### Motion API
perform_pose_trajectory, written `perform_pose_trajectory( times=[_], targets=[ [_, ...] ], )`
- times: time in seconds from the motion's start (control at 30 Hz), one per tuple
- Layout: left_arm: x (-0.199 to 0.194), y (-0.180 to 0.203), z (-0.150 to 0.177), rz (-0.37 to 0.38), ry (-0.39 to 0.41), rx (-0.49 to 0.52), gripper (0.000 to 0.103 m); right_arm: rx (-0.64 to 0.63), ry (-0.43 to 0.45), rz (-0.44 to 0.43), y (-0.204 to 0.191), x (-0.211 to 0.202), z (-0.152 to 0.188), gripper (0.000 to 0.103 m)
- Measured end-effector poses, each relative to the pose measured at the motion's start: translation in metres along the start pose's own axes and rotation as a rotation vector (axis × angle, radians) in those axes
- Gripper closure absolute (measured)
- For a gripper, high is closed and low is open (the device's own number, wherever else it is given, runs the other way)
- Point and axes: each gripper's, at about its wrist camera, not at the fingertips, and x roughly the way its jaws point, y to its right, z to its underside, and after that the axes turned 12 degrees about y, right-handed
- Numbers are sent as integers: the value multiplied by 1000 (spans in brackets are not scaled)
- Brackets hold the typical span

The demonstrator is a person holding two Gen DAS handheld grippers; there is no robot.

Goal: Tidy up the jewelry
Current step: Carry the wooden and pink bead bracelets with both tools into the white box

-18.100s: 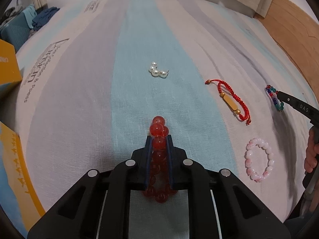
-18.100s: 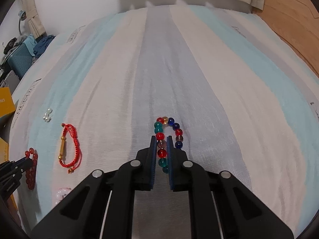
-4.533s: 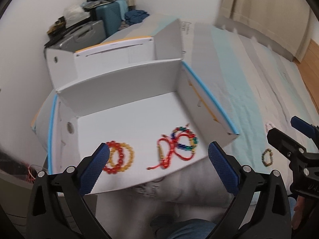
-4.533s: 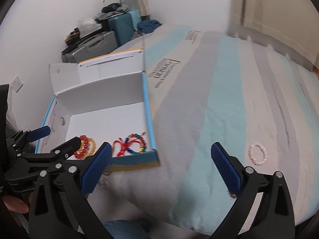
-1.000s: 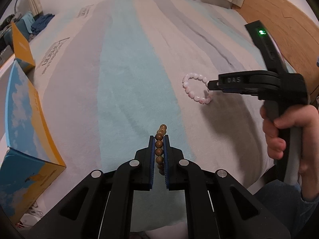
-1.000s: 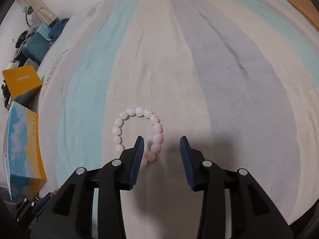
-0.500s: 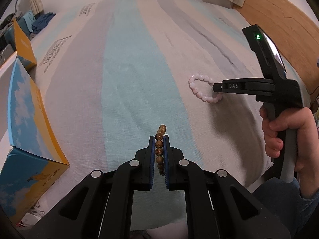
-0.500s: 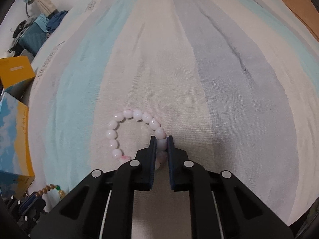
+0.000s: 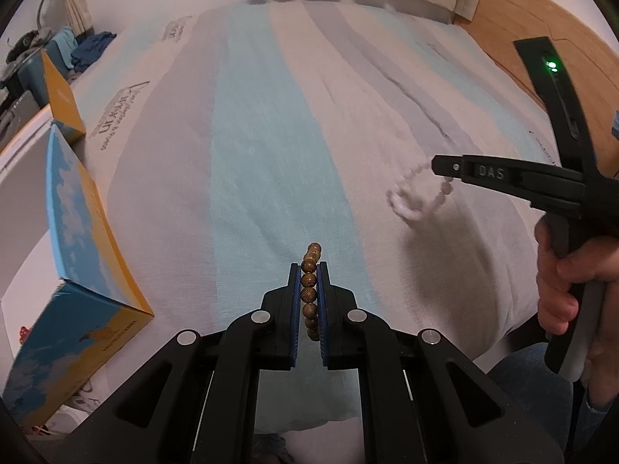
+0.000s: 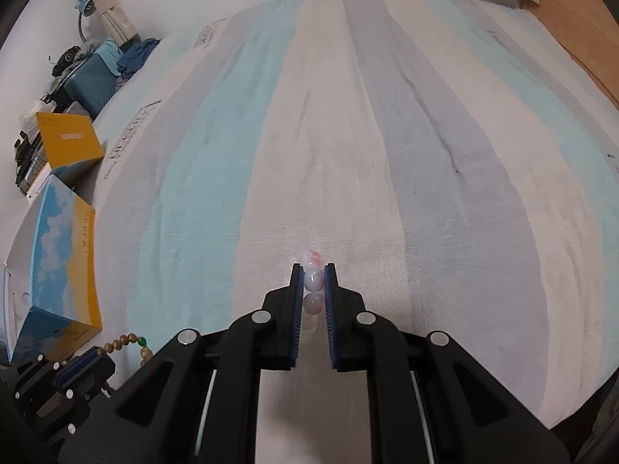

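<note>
Brown wood-grain bead bracelet (image 9: 310, 281), pale pink, seemingly red-flecked bead bracelet (image 10: 312, 280), aqua, grey and cream striped bedsheet (image 10: 348, 135), sky-blue and orange box (image 9: 73, 232)

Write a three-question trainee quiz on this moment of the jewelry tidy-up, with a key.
1. True or false: the left gripper is shut on the wooden bead bracelet.
2. What does the right gripper hold? A) a red cord bracelet B) the pink bead bracelet C) nothing
3. In the left wrist view, on which side of the striped bedsheet does the blue and yellow box stand?

Key: 1 true; 2 B; 3 left.
</note>
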Motion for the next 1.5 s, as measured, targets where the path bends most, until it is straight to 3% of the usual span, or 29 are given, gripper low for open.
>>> perform_pose_trajectory(
  times=[0.8, 1.1, 1.5],
  targets=[
    [-76, -22, -38, -67, 92, -17, 96, -73, 94, 0, -44, -79, -25, 93],
    [-107, -60, -48, -109, 135, -53, 96, -129, 119, -41, -97, -97, -32, 93],
    [-156, -143, -44, -210, 174, -140, 96, -252, 146, -151, -219, -109, -38, 93]
  ],
)
